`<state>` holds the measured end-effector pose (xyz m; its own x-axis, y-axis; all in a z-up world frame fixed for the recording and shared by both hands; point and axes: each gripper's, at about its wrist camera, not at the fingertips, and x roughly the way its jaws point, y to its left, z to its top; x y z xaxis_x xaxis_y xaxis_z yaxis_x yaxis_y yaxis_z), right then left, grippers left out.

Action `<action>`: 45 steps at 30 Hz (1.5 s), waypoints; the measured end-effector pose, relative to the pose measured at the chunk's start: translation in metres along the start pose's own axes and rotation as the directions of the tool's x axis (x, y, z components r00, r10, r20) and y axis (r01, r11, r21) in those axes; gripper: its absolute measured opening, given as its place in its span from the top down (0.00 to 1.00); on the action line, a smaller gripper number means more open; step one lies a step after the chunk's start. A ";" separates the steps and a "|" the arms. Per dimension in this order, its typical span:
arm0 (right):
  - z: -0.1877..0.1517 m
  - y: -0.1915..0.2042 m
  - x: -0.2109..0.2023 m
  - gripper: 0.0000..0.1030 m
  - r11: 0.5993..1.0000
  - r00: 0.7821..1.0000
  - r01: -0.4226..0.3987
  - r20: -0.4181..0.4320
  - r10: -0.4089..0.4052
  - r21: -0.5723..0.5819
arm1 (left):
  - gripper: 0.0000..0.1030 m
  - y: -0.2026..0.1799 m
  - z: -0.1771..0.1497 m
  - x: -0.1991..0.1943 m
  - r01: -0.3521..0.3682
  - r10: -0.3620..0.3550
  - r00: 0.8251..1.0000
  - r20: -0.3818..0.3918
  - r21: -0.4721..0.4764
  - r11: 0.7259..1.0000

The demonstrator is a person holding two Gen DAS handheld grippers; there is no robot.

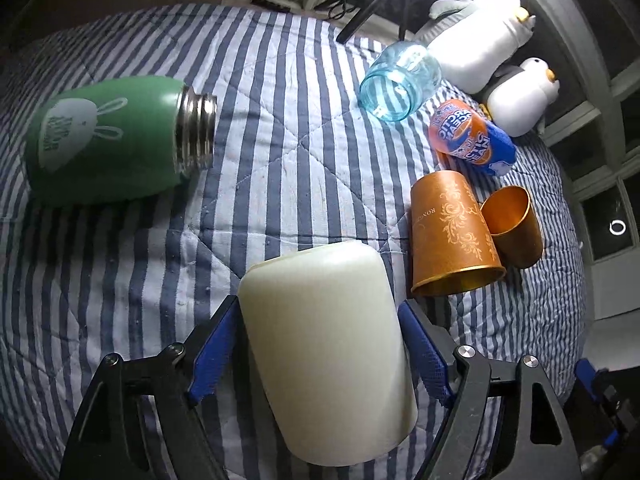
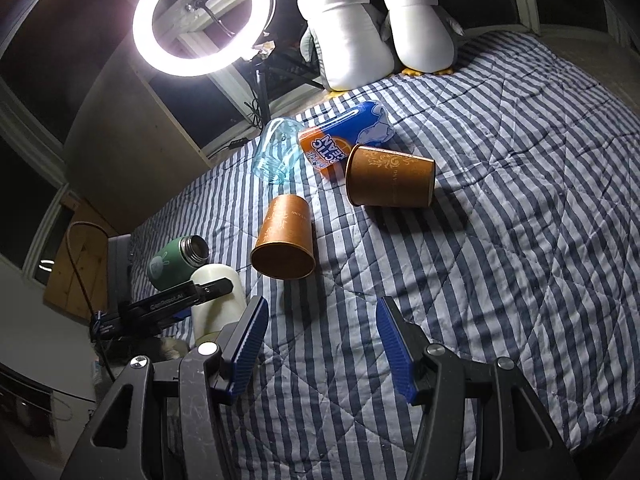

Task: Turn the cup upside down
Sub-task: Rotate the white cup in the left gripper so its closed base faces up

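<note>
My left gripper [image 1: 318, 320] is shut on a white cup [image 1: 324, 344], its blue pads on both sides of the cup's wall; the closed base faces away from the camera. The cup [image 2: 218, 300] and left gripper [image 2: 176, 300] also show at the left of the right wrist view, where the cup stands bottom up over the striped quilt [image 2: 500, 220]. My right gripper [image 2: 320, 344] is open and empty above the quilt, nearer than an orange paper cup [image 2: 286, 236] lying on its side.
A green flask [image 1: 108, 140] lies at the left. A blue glass jar [image 1: 400, 80], an orange-blue can [image 1: 472, 138] and two orange cups [image 1: 452, 232] [image 1: 514, 224] lie to the right. Two plush penguins [image 2: 376, 28] sit at the far edge beside a ring light [image 2: 196, 20].
</note>
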<state>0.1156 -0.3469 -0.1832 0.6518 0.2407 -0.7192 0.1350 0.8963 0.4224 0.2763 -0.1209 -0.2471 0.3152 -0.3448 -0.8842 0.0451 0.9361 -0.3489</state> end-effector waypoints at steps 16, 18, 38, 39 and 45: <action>-0.028 0.029 0.018 0.49 0.983 0.992 0.112 0.075 -0.102 -0.148 | 0.21 -0.028 -0.083 -0.053 -0.176 0.055 0.919 0.390 0.281 0.943; -0.031 0.033 0.019 0.49 0.981 0.992 0.114 0.079 -0.103 -0.158 | 0.21 -0.028 -0.093 -0.055 -0.186 0.053 0.913 0.405 0.295 0.937; -0.054 0.056 0.006 0.45 0.972 0.985 0.128 0.139 -0.101 -0.199 | 0.07 -0.029 -0.134 -0.079 -0.190 0.002 0.900 0.435 0.390 0.901; -0.055 0.057 0.005 0.45 0.972 0.985 0.128 0.142 -0.100 -0.200 | 0.07 -0.029 -0.134 -0.080 -0.194 0.005 0.900 0.436 0.389 0.901; -0.061 0.068 -0.004 0.42 0.967 0.979 0.133 0.180 -0.094 -0.218 | 0.06 -0.019 -0.139 -0.095 -0.194 -0.002 0.885 0.466 0.372 0.908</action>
<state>0.0768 -0.2642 -0.1854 0.7600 0.0843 -0.6444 0.0549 0.9797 0.1929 0.1142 -0.1156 -0.1996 0.7202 -0.2741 -0.6374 0.3323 0.9427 -0.0299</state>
